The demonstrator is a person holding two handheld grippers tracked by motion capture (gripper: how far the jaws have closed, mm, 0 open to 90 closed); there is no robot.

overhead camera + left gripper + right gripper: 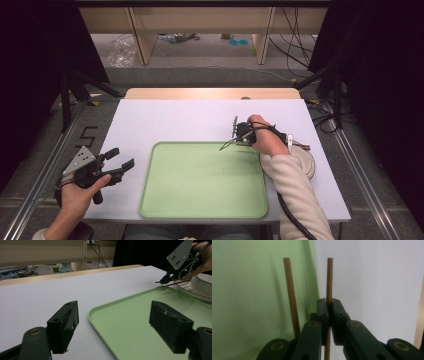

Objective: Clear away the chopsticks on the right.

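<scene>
My right gripper (238, 141) hovers over the far right corner of the green tray (200, 200), pointing left. In the right gripper view my right gripper (329, 302) is shut on a thin wooden chopstick (329, 277) above the tray's edge (242, 290). A second chopstick (290, 287) runs parallel beside the left jaw, its lower end hidden behind it. The chopsticks (226, 146) stick out over the tray. My left gripper (122, 157) rests at the table's left edge, open and with nothing in it. In the left gripper view my left gripper (115, 317) faces the tray (130, 315) and the right gripper (167, 279).
A round white plate (310, 162) lies on the white table (175, 120) right of the tray, under the right wrist. In the left gripper view a white bowl (202, 285) stands on it. Dark stands and cables flank the table.
</scene>
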